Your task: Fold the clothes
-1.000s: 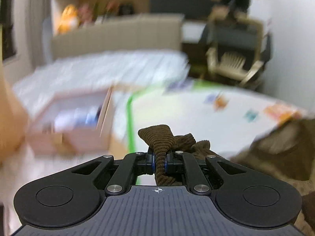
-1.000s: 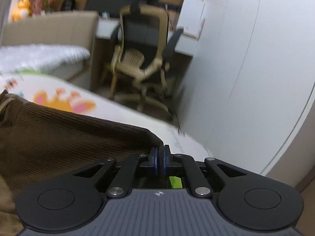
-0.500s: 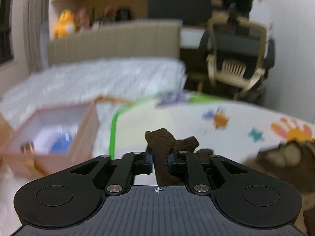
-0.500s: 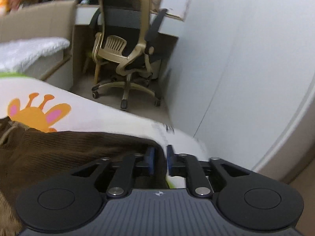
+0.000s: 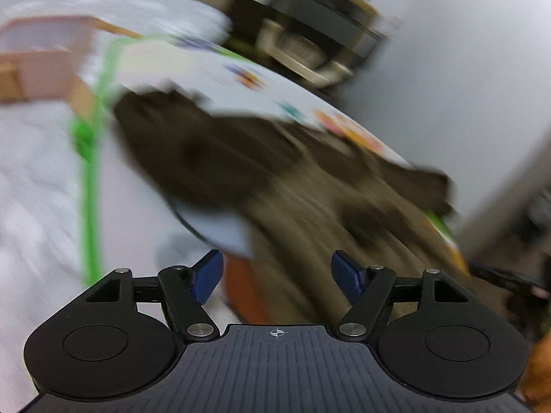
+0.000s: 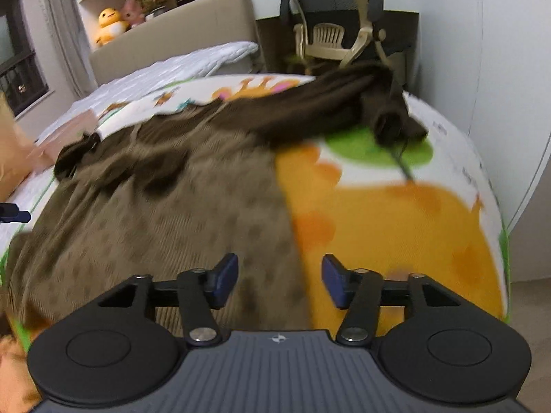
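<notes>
Dim indoor light, motion blur, fisheye warping

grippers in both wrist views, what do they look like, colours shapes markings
The left gripper and right gripper look alike: matte black bodies with ribbed dark grey top plates marked by a small white crosshair, round discs moulded into rounded side lobes, black linkage arms with silver pivot screws, and blue pads on the fingertips. No cables or sleeves are visible.
</notes>
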Action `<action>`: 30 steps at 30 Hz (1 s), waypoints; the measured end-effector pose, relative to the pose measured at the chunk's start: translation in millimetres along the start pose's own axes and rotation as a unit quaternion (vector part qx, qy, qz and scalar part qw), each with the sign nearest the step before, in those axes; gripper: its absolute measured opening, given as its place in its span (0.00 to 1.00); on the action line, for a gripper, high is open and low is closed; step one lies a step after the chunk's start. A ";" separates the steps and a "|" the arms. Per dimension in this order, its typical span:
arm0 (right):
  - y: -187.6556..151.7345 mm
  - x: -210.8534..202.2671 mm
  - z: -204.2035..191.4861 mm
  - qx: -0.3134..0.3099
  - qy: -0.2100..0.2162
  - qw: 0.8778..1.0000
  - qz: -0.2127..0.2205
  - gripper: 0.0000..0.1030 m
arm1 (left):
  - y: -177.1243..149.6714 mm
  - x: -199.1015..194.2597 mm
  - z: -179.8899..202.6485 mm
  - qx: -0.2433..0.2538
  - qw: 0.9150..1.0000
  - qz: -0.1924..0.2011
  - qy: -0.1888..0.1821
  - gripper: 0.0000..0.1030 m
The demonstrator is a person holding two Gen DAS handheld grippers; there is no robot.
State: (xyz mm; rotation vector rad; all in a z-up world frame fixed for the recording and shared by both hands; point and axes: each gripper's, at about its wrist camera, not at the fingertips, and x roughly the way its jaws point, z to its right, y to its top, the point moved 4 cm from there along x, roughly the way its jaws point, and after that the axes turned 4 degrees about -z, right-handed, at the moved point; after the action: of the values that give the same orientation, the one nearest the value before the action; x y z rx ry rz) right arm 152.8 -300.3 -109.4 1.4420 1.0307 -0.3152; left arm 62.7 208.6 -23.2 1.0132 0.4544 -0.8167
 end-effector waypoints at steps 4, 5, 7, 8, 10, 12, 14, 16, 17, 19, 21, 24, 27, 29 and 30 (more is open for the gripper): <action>-25.8 -10.1 -15.4 0.022 0.017 0.999 0.016 0.41 | -40.8 7.1 36.5 0.042 0.998 -0.044 -0.018 0.79; -30.8 -15.4 -20.8 0.025 0.030 0.999 0.013 0.23 | -48.2 9.9 41.7 0.049 0.997 -0.053 -0.016 0.78; -40.3 -23.4 -33.9 0.026 0.053 0.998 0.008 0.16 | -59.3 16.5 46.3 0.052 0.996 -0.065 -0.009 0.73; -42.2 -26.2 -41.8 0.021 0.060 0.998 0.008 0.10 | -64.5 20.2 47.5 0.052 0.996 -0.070 -0.003 0.64; -37.0 -42.9 -54.5 0.009 0.068 0.997 0.026 0.09 | -70.7 21.3 52.8 0.068 0.995 -0.068 0.012 0.38; -17.4 -71.7 -58.7 -0.003 0.071 0.995 0.071 0.08 | -66.1 16.9 56.4 0.062 0.996 -0.070 0.001 0.13; 2.6 -100.8 -59.4 -0.012 0.071 0.991 0.116 0.08 | -48.8 0.0 64.1 0.068 0.997 -0.042 -0.006 0.13; 18.2 -124.5 -55.7 -0.020 0.062 0.986 0.151 0.05 | -27.1 -24.7 74.5 0.082 0.997 0.008 -0.009 0.13; 23.4 -133.7 -53.5 -0.024 0.054 0.985 0.165 0.04 | -20.8 -34.4 77.6 0.086 0.996 0.026 -0.008 0.13; 22.7 -141.2 -45.9 -0.021 0.039 0.984 0.171 0.04 | -13.4 -48.4 81.3 0.091 0.995 0.049 -0.007 0.13; 10.4 -134.2 -37.1 -0.011 0.028 0.988 0.152 0.04 | -12.3 -55.3 81.7 0.091 0.994 0.058 -0.003 0.13; -15.1 -112.6 -24.5 0.002 0.003 0.994 0.109 0.05 | -35.0 -37.8 69.7 0.076 0.997 0.014 0.011 0.16; -26.1 -100.0 -16.2 0.019 -0.005 0.996 0.091 0.05 | -60.0 -13.6 49.8 0.050 0.997 -0.045 0.028 0.27; -25.9 -94.2 -15.7 0.018 -0.008 0.996 0.085 0.06 | -71.1 -2.1 37.7 0.032 0.996 -0.074 0.036 0.33; -21.7 -92.8 -18.3 0.010 -0.008 0.996 0.086 0.07 | -74.5 -2.7 32.6 0.028 0.996 -0.081 0.038 0.35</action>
State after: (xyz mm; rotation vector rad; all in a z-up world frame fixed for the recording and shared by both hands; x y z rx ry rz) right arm 77.9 -324.0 -52.4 1.5333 0.8869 -0.2127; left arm 2.1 160.1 -47.9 1.0719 0.5869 -0.9418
